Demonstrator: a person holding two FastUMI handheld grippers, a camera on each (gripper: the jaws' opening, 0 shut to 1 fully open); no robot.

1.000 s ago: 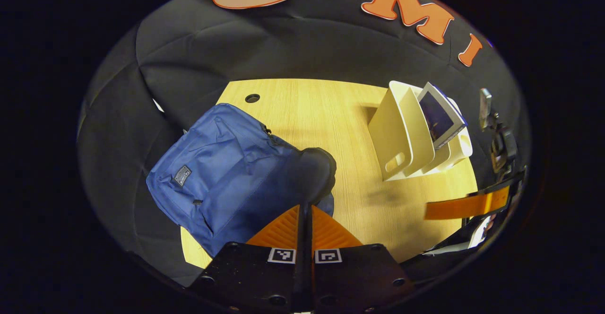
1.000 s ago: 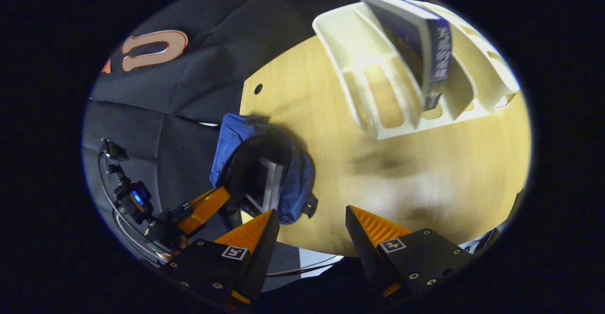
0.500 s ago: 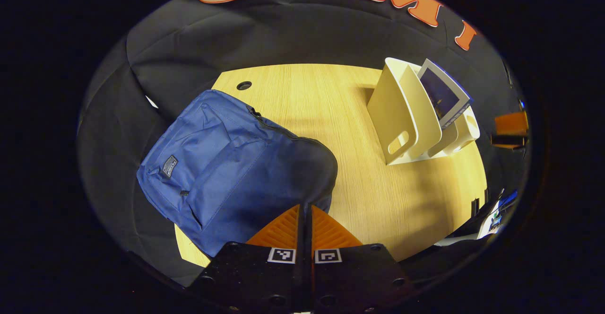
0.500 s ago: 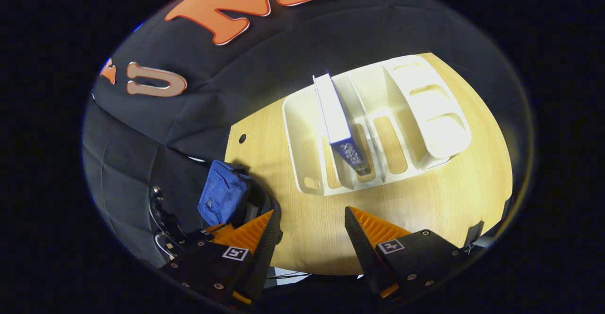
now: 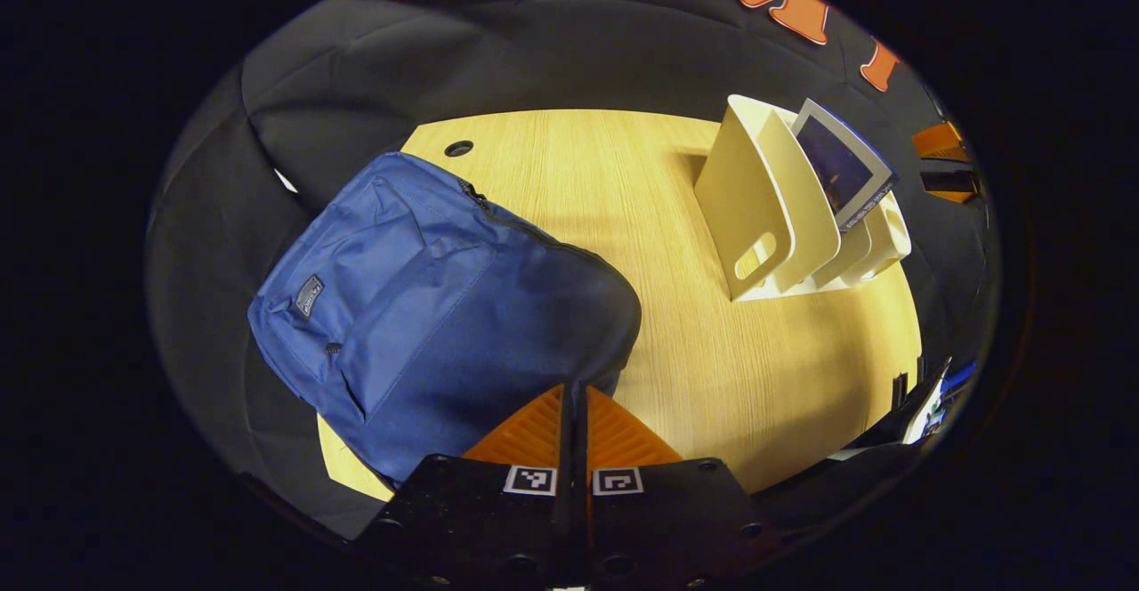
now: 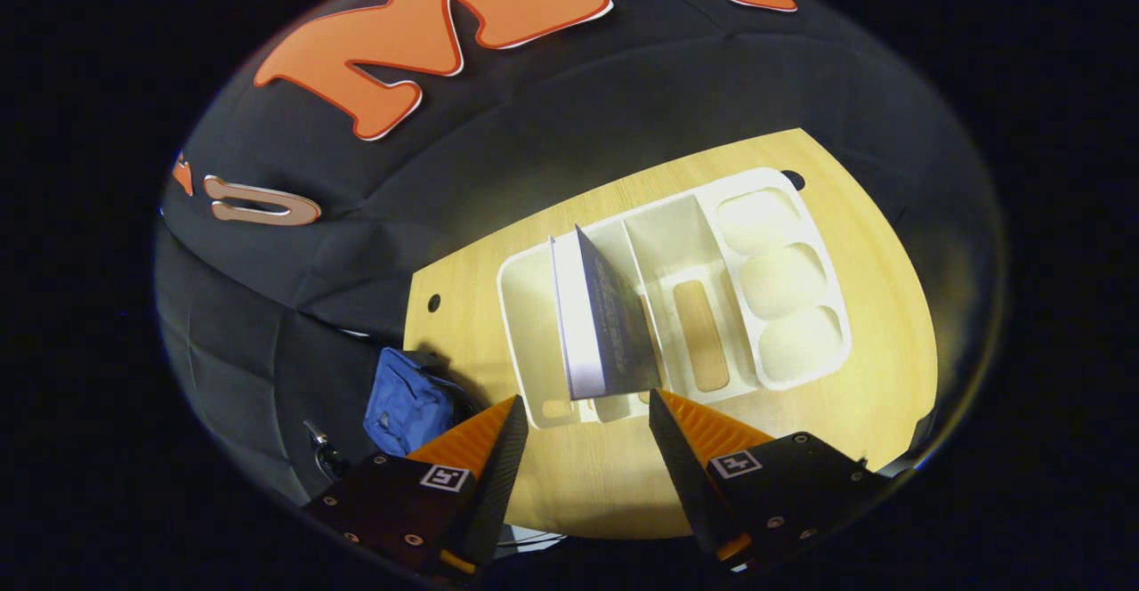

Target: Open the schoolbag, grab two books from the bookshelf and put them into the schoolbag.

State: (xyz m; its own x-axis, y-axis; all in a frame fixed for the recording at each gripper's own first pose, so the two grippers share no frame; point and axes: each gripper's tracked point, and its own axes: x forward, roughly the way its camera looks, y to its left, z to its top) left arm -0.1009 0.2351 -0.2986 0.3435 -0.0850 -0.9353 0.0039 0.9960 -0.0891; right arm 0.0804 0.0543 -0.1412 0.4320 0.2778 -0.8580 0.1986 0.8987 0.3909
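The blue schoolbag [image 5: 418, 297] lies on the wooden table [image 5: 578, 164], its dark rim reaching my left gripper [image 5: 576, 388], which is shut on the fabric at that rim. In the left gripper view a white bookshelf [image 5: 765, 208] stands at the right with one book [image 5: 841, 168] leaning in it. My right gripper [image 6: 585, 397] hovers open above that bookshelf [image 6: 783, 288]. The book [image 6: 596, 324] stands in a left slot just ahead of the gap between its fingers, not touched. The schoolbag [image 6: 405, 404] shows beside the right gripper's left finger. The inside of the bag is hidden.
A round cable hole [image 5: 458, 148] marks the table's far left corner. Black cloth surrounds the table on all sides. Some white and blue items [image 5: 925, 404] lie off the table's near right edge. Bare wood spreads between bag and bookshelf.
My right gripper has swung away from the bag and now hangs open over the bookshelf, facing the book. The left gripper stays shut on the bag, whose mouth has sunk lower.
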